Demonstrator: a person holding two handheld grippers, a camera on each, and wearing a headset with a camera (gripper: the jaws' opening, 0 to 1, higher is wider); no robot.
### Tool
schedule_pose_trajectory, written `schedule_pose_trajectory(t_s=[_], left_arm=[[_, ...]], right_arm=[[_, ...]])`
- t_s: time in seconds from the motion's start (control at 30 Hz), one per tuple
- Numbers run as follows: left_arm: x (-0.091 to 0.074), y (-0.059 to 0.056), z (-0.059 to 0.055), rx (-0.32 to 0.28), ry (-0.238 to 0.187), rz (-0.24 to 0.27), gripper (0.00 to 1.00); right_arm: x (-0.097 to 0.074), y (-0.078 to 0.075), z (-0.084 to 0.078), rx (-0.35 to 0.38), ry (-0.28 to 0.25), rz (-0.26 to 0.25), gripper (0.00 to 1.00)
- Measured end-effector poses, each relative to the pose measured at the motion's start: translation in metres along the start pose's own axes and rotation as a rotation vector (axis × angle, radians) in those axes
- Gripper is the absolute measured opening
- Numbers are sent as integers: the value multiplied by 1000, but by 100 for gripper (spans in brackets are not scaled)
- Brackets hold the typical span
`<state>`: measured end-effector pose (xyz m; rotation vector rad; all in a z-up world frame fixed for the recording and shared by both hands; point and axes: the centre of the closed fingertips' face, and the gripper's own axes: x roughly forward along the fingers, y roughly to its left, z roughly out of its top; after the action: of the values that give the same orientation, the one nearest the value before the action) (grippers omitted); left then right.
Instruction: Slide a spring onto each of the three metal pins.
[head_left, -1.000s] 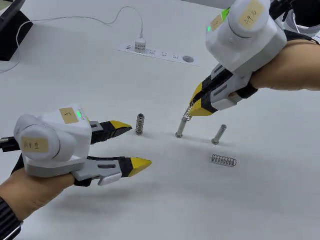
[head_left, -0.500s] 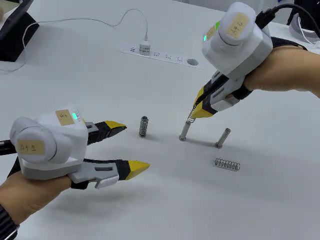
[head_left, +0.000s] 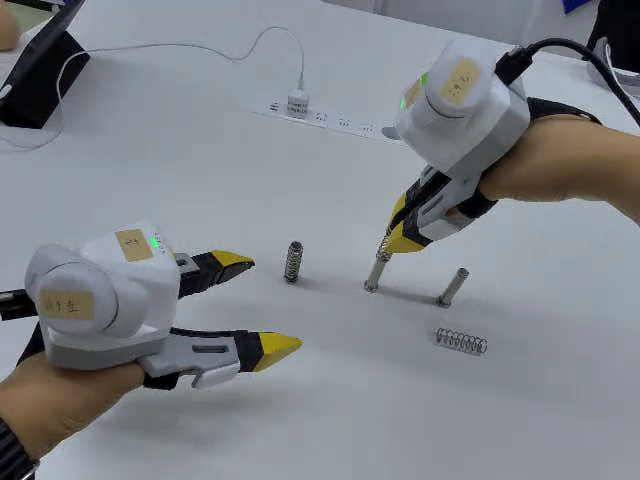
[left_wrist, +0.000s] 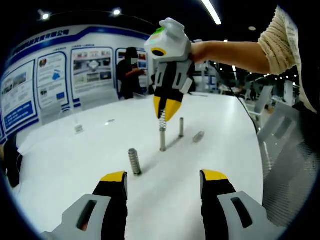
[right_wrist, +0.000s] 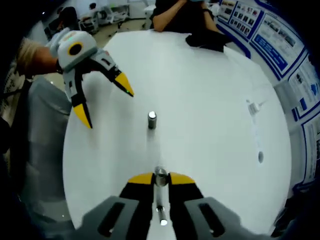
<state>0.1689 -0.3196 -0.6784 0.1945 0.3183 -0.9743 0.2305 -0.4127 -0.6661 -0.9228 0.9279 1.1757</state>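
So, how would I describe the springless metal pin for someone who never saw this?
On the white table, near the power strip, three pins stand in a row. The bare pin is the right end in the head view, beside the loose spring. The left pin wears a spring; the right gripper holds a second spring atop the middle pin.

left tongs (head_left: 268, 302): white body, yellow tips | right tongs (head_left: 393, 238): black cable (head_left: 560, 48)

White table (head_left: 150, 170): three upright pins (head_left: 452, 287), loose spring (head_left: 461, 341), power strip (head_left: 320, 113).
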Motion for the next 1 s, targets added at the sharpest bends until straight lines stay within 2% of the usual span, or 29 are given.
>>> schedule_pose_trajectory(t_s=[0.43,1.0], left_arm=[[3,-2,-6,-7,8,-3,59],[4,-4,-6,-9,9,-9,58]], right_arm=[[20,0,-5,4,33,29,12],[43,5,-16,31,70,57,12]])
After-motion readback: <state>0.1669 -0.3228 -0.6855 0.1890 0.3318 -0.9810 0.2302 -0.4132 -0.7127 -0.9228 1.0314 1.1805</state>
